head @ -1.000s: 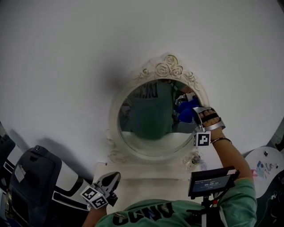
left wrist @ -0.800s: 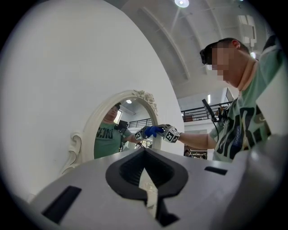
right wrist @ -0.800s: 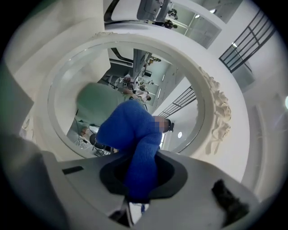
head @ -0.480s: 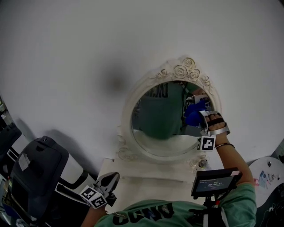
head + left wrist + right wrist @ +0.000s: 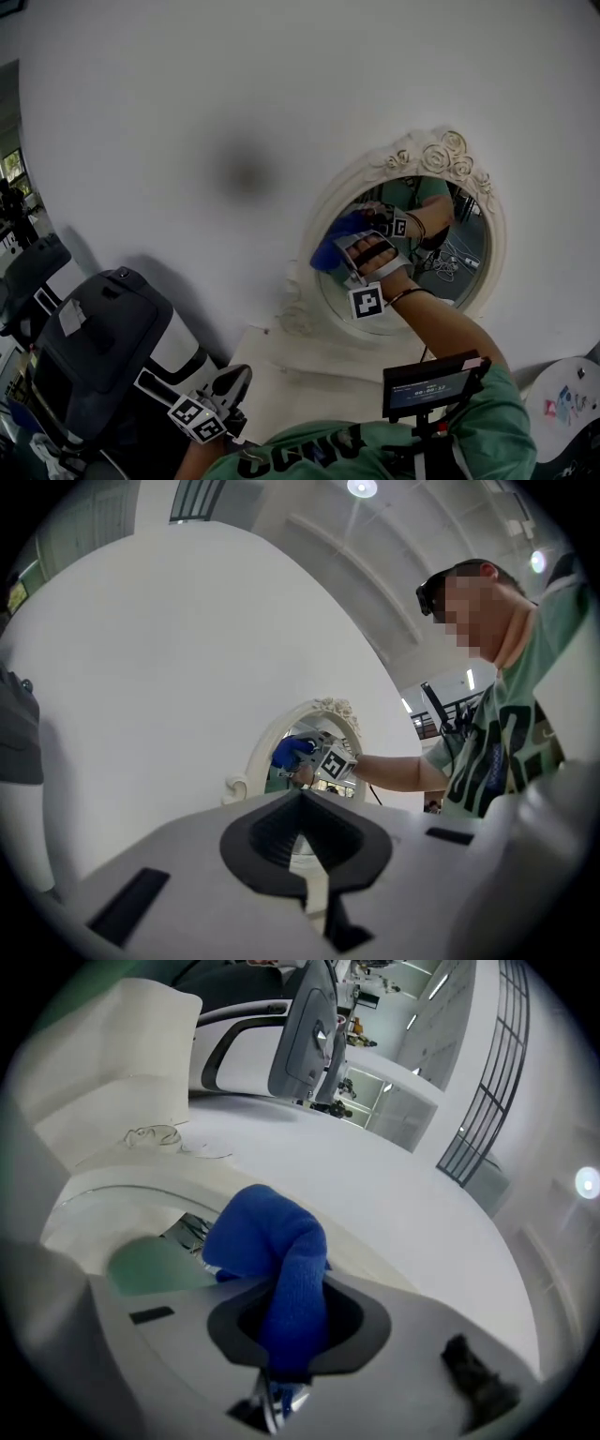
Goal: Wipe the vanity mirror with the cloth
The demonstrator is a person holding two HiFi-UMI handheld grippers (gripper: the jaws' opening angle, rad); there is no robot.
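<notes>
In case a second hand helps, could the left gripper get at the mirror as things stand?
Probably yes: the left gripper faces the mirror; only the right gripper with the cloth crosses it.

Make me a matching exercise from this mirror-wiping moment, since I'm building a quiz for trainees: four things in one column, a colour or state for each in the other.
Things:
1. cloth
2. mirror frame
3. left gripper
4. right gripper

Colours or states:
a. white, with carved roses on top
b. held low, fingers together, nothing between them
c. blue
d. raised, shut on the cloth

Pairs: 1-c, 2-a, 3-b, 4-d
</notes>
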